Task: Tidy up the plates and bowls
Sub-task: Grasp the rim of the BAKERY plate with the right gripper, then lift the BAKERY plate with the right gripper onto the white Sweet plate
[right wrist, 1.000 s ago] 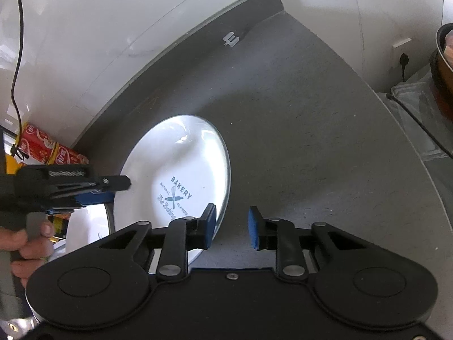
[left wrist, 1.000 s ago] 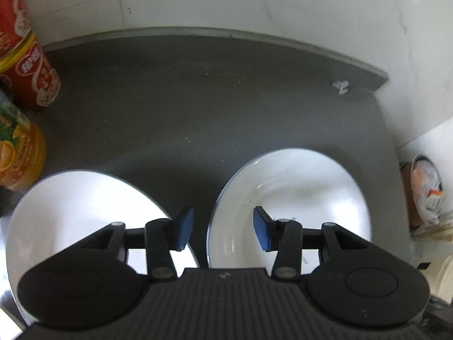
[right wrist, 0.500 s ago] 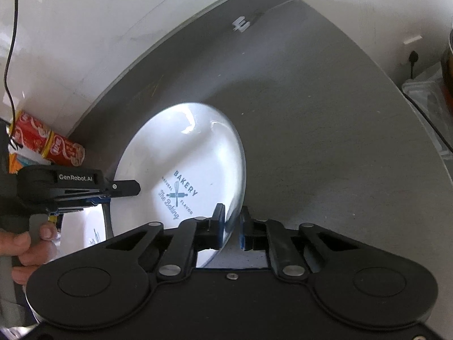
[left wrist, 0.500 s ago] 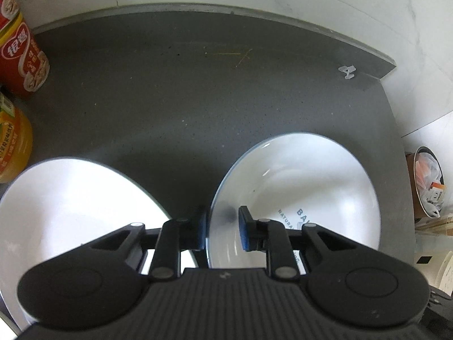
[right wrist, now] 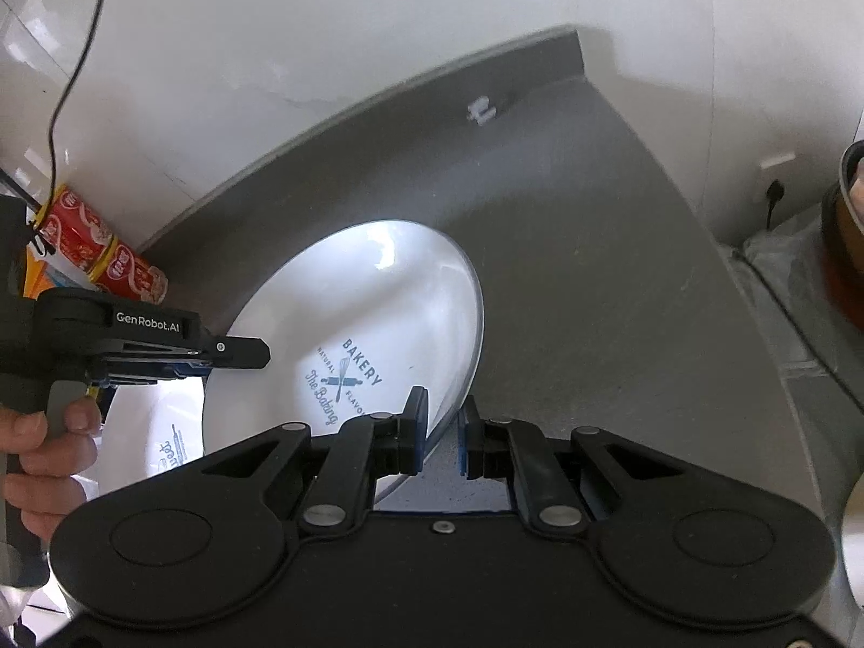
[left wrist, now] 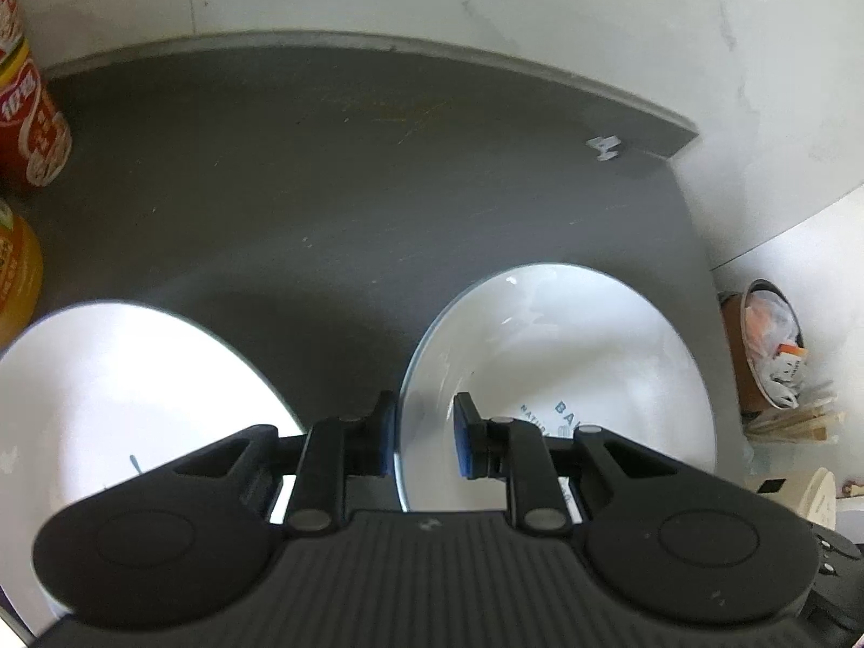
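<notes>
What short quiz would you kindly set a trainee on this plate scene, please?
1. True or false: the right tongs straddle the rim of the bakery plate.
2. What stands beside the red cans on the counter? A: an orange container. B: a kettle. C: a mug.
3. How many white plates does the left wrist view show?
Key: 1 true. 2 A. 3 two, the bakery plate and a second plate.
</notes>
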`<state>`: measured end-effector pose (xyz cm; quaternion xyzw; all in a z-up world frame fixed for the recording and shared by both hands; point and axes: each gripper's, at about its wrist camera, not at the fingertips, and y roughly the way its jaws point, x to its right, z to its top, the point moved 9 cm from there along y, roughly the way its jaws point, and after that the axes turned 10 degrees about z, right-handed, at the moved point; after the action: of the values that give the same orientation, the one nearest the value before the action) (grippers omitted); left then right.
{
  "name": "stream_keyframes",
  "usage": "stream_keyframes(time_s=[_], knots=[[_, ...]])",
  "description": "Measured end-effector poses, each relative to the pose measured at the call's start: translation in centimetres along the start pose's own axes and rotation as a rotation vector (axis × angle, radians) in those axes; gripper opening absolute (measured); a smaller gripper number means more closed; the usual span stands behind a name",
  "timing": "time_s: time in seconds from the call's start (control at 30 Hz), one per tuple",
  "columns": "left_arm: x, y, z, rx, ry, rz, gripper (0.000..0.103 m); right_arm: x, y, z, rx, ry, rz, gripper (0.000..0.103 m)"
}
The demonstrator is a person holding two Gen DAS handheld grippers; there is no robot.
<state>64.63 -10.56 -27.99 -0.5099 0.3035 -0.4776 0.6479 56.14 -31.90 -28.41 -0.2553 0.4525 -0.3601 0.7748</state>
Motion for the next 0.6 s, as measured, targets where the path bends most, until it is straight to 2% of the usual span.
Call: stream_keyframes(time_s=[0.3,0.6], knots=[[0.6,-4.8,0.3,0.05,0.011,-0.083,0.02,-2.3,-4.3,0.8,0.062,-0.03,-0.016,0.011],[-1.0,-9.5,0.3,0.087,0.011,-0.139,0.02,-5.0,-6.8,0.4,0.115,-0.04,-0.032,0.011]])
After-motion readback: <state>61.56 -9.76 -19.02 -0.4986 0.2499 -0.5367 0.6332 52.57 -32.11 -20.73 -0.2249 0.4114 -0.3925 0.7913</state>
